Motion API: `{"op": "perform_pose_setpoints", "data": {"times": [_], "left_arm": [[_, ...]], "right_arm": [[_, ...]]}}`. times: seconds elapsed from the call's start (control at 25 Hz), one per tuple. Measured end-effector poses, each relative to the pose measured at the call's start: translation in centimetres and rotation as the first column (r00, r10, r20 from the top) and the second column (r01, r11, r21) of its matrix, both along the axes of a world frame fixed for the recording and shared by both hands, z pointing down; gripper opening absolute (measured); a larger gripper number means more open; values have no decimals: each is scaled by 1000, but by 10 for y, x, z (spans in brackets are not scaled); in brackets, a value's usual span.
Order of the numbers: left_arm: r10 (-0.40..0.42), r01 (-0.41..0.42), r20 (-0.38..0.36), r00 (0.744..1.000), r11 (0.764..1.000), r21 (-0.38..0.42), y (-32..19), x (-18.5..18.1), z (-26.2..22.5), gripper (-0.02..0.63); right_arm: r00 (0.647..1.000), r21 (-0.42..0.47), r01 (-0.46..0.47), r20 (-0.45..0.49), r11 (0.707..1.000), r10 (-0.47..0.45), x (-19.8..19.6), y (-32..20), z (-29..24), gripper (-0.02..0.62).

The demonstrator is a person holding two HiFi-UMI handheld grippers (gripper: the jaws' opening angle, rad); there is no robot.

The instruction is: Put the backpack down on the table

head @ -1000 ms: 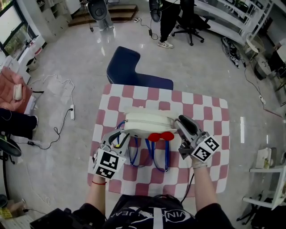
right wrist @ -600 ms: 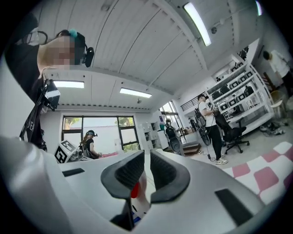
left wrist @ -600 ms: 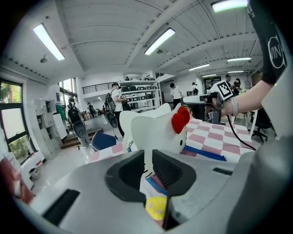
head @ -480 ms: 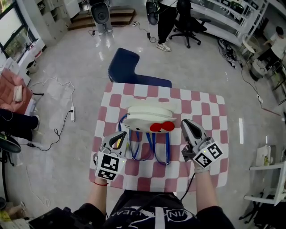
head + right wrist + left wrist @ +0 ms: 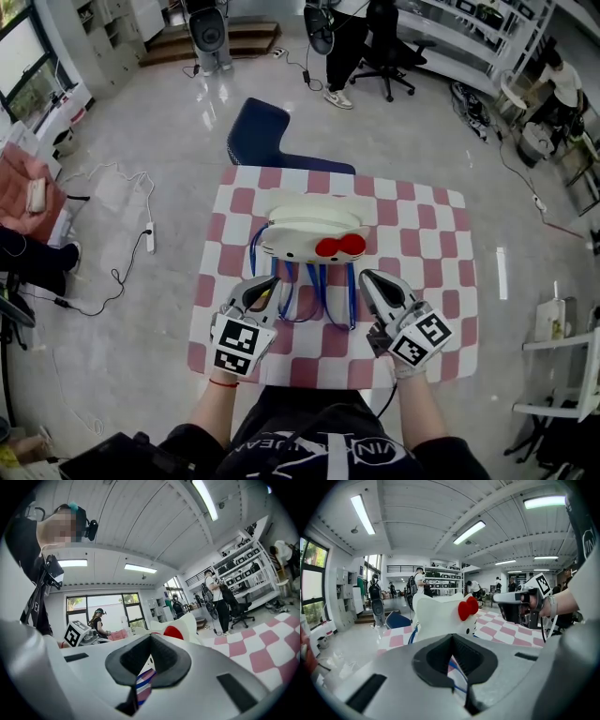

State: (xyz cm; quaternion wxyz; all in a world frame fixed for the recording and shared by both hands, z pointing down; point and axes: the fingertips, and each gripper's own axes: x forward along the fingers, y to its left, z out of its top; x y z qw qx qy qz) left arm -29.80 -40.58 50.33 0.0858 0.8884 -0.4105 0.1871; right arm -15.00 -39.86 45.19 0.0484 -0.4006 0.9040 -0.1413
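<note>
A white backpack (image 5: 305, 230) with a red bow (image 5: 339, 247) stands upright on the red-and-white checked table (image 5: 412, 225). Its blue straps (image 5: 323, 295) trail toward me. My left gripper (image 5: 265, 281) sits at the backpack's near left, beside the straps, shut with nothing in it. At the near right, my right gripper (image 5: 367, 278) is also shut and empty, apart from the backpack. In the left gripper view the backpack (image 5: 438, 616) rises past my shut left gripper (image 5: 459, 667), with the right gripper (image 5: 499, 598) on the right. The right gripper view shows the backpack (image 5: 187, 625) beyond the shut right gripper (image 5: 140, 677).
A dark blue chair (image 5: 258, 136) is tucked at the table's far side. Cables and a power strip (image 5: 150, 234) lie on the floor to the left. People and office chairs (image 5: 394, 47) are farther back, with shelving along the right wall.
Both grippers have drawn back from the backpack toward the table's near edge. The right jaws, open beside the backpack a second ago, have closed. The backpack stays on the table.
</note>
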Motion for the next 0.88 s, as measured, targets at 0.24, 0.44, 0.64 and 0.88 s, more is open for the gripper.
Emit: {"op": "perform_pose_setpoints", "data": {"times": [0.24, 0.44, 0.64, 0.88], "left_arm": [[11, -11, -75, 997, 1000, -4, 14, 19, -1, 5], [1, -1, -114, 993, 1000, -1, 25, 30, -8, 5], [-6, 2, -137, 991, 1000, -29, 47, 41, -5, 5], [-8, 3, -135, 991, 999, -33, 73, 56, -5, 5]], "right_arm": [[1000, -23, 26, 4, 999, -26, -25, 20, 9, 0], [999, -30, 42, -1, 999, -42, -33, 32, 9, 0], [999, -47, 52, 14, 998, -51, -29, 50, 11, 0], [998, -68, 64, 26, 996, -62, -22, 76, 13, 0]]}}
